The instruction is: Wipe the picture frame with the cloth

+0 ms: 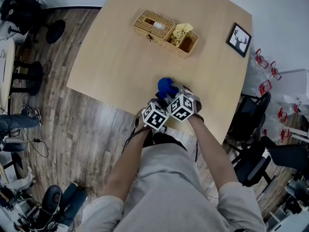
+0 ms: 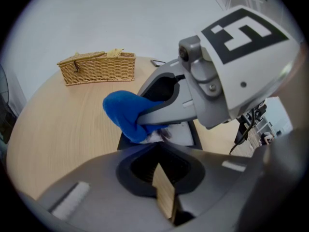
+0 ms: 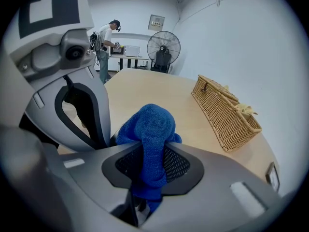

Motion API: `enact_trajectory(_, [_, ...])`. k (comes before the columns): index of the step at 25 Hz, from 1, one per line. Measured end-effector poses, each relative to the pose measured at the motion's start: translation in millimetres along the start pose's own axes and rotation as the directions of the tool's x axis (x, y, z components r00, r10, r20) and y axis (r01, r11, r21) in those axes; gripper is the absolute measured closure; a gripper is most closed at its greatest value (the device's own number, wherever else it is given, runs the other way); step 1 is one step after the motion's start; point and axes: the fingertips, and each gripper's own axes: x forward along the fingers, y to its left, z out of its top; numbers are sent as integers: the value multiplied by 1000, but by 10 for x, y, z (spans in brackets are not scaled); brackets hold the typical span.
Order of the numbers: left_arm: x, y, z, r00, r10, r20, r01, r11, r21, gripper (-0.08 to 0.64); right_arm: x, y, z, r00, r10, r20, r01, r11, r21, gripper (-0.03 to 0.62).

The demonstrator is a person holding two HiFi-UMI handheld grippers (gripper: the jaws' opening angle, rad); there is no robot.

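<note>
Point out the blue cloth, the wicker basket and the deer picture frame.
blue cloth [image 3: 153, 124], right gripper view, bunched top
wicker basket [image 2: 96, 70], left gripper view, woven side
deer picture frame [image 1: 239, 39], head view, its print

fuzzy cloth [image 3: 152, 129], wicker basket [image 1: 164, 32], matt wooden table [image 1: 120, 62]

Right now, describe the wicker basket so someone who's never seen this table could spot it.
On the light wooden table, look to the far side, near the middle. The wicker basket sits long and boxy, a yellowish bundle showing at its right end. It's the only woven tan thing; the black-framed deer print to its right is flat.
</note>
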Motion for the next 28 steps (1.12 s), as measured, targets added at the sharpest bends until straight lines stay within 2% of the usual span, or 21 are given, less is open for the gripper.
enact_trajectory(19, [-1,12,2,1000,-11,11,11,1000,-9,508,51,-74,147,999,-15,51,11,997,78,497])
enact_trajectory(23, [-3,9,2,1000,-14,14,15,1000,-10,508,48,-122,273,995,-33,95,23,994,105,498])
enact_trajectory(25, [-3,13,8,1000,-16,18,16,1000,-12,508,76,-84,357,994,-11,106,0,995,102,499])
enact_trajectory(28, [-7,7,33,999,-22,31,23,1000,-17,508,173,95,367,994,68,84,-74,995,74,499])
